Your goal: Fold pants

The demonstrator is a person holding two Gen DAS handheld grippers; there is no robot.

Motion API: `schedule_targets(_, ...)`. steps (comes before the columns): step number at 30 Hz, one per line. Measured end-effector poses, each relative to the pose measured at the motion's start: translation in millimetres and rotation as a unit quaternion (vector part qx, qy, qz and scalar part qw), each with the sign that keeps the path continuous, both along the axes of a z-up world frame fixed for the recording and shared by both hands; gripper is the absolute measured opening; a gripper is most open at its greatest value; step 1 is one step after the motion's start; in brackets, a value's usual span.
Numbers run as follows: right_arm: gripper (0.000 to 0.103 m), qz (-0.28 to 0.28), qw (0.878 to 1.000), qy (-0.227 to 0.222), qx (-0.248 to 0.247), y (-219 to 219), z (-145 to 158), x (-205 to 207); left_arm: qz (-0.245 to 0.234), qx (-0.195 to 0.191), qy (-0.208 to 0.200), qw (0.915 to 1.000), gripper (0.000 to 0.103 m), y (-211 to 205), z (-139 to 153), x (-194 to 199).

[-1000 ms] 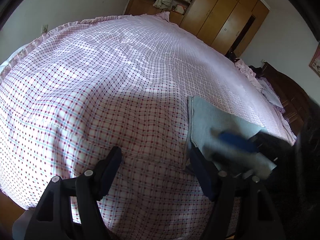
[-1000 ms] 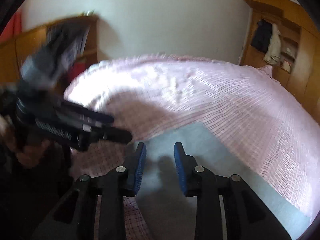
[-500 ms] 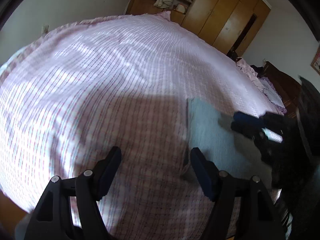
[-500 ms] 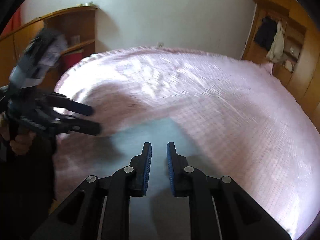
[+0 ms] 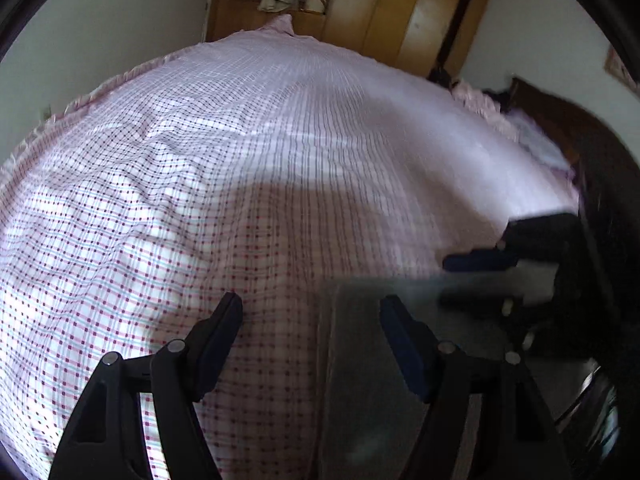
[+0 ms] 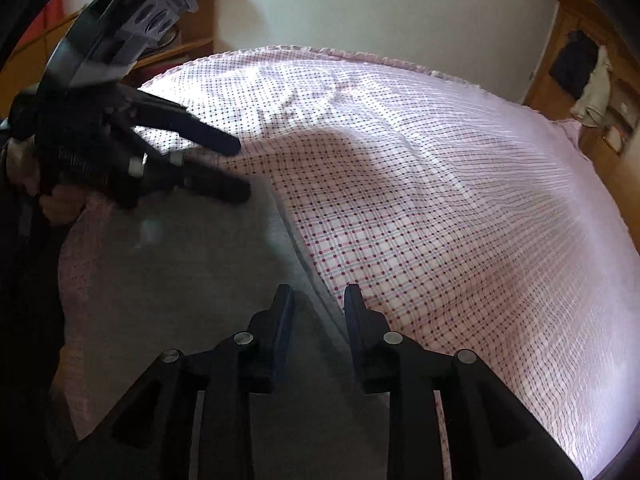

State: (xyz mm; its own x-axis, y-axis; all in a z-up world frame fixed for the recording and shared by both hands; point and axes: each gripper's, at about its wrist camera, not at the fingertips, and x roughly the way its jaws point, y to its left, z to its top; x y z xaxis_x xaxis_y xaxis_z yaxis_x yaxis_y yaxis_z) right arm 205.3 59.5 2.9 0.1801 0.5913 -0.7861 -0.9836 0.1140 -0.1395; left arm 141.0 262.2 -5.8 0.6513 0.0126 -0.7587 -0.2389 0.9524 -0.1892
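The folded grey pants [image 5: 360,380] lie flat on the pink checked bed sheet [image 5: 180,200], near its front edge. My left gripper [image 5: 312,312] is wide open and empty; its right finger hovers over the pants' left edge. It also shows in the right wrist view [image 6: 236,168] above the pants' far corner. My right gripper [image 6: 318,300] is open by a small gap, empty, low over the pants' [image 6: 180,300] right edge. The right gripper appears blurred in the left wrist view [image 5: 472,276].
The bed sheet [image 6: 440,200] stretches far and wide beyond the pants. Wooden wardrobes [image 5: 380,8] stand behind the bed. A wooden shelf [image 6: 188,40] is at the far left. A dark headboard [image 5: 560,120] with pillows is at the right.
My right gripper opened slightly from nearly shut and shifted toward the pants' right edge. My left gripper moved right, over the pants' left edge, staying wide open.
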Motion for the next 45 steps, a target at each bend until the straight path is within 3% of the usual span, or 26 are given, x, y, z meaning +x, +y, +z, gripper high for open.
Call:
schedule_targets(2, 0.0, -0.001, 1.0, -0.005, 0.0, 3, 1, -1, 0.001, 0.014, 0.008, 0.9999, 0.075, -2, -5, -1)
schedule_targets(9, 0.0, 0.022, 0.999, -0.023, 0.004, 7, 4, -8, 0.01, -0.007, 0.002, 0.9999, 0.075, 4, -2, -5)
schedule_targets(10, 0.004, 0.037, 0.999, -0.01, -0.007, 9, 3, -7, 0.013, -0.009, 0.002, 0.9999, 0.075, 6, -2, -7)
schedule_targets(11, 0.015, 0.045, 0.999, 0.0, -0.016, 11, 2, -6, 0.015, -0.011, 0.001, 0.9998, 0.075, 9, -3, -7)
schedule_targets(13, 0.018, 0.047, 0.999, 0.011, -0.014, 13, 0, -1, 0.018, -0.014, 0.001, 0.9997, 0.075, 10, -3, -8)
schedule_targets(18, 0.016, 0.072, 0.996, 0.048, -0.017, 20, -2, 2, 0.018, -0.016, 0.002, 0.9997, 0.075, 12, -1, -8)
schedule_targets(22, 0.016, 0.073, 0.996, 0.049, -0.018, 26, -7, 2, 0.017, -0.015, 0.003, 0.9997, 0.075, 11, -1, -7)
schedule_targets(23, 0.008, 0.076, 0.996, 0.05, -0.016, 27, -7, 1, 0.018, -0.015, 0.002, 0.9997, 0.075, 11, -1, -7)
schedule_targets(24, 0.0, 0.077, 0.996, 0.046, -0.014, 28, -7, 0, 0.017, -0.016, 0.002, 0.9997, 0.075, 10, -1, -7)
schedule_targets(30, 0.0, 0.074, 0.997, -0.01, 0.006, 29, 4, -14, 0.019, -0.02, 0.001, 0.9996, 0.075, 11, -1, -10)
schedule_targets(35, 0.0, 0.086, 0.995, -0.042, -0.006, 37, 6, -21, 0.02, -0.022, 0.0, 0.9996, 0.075, 11, -1, -11)
schedule_targets(45, 0.0, 0.082, 0.995, -0.059, -0.002, 41, 3, -15, 0.023, -0.021, 0.0, 0.9995, 0.075, 12, -1, -13)
